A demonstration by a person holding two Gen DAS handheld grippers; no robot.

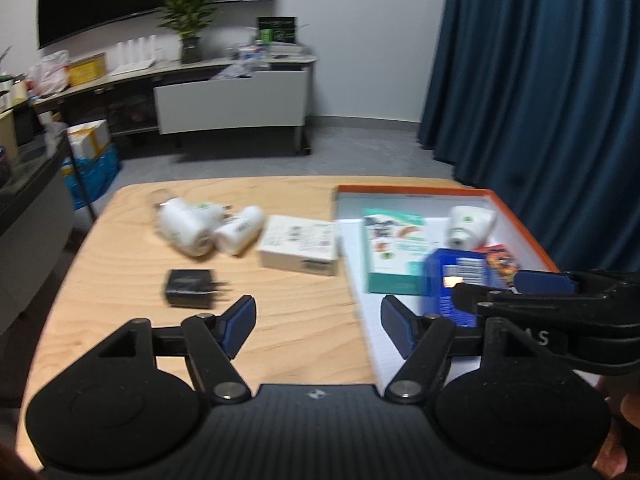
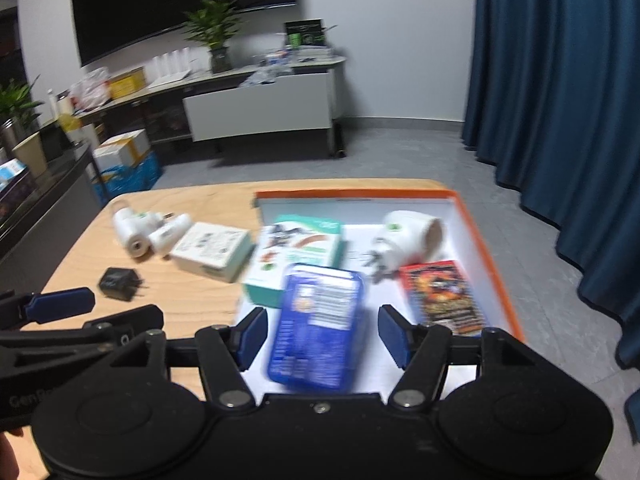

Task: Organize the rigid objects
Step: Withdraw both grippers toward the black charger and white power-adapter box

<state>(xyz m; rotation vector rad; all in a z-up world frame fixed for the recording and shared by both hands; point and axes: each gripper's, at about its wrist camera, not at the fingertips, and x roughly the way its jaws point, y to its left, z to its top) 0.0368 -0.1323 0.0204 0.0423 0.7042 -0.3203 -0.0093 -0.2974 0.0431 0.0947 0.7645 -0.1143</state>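
On the wooden table (image 1: pixel 120 320) lies an orange-rimmed tray (image 2: pixel 472 232) with a white floor. It holds a blue box (image 2: pixel 320 328), a teal and white box (image 2: pixel 296 252), a white plug adapter (image 2: pixel 408 236) and a red card pack (image 2: pixel 440 296). My right gripper (image 2: pixel 322 320) is open, straddling the blue box with a gap on each side. My left gripper (image 1: pixel 318 320) is open and empty over the table by the tray's left edge. Left of the tray lie a white box (image 1: pixel 300 248), two white adapters (image 1: pixel 184 224) and a black charger (image 1: pixel 188 288).
A blue curtain (image 1: pixel 540 100) hangs close behind the table's right side. A dark cabinet (image 1: pixel 28 200) stands off the left edge. Across the grey floor are a low sideboard (image 1: pixel 228 100) with a potted plant (image 1: pixel 190 20) and boxes (image 1: pixel 90 148).
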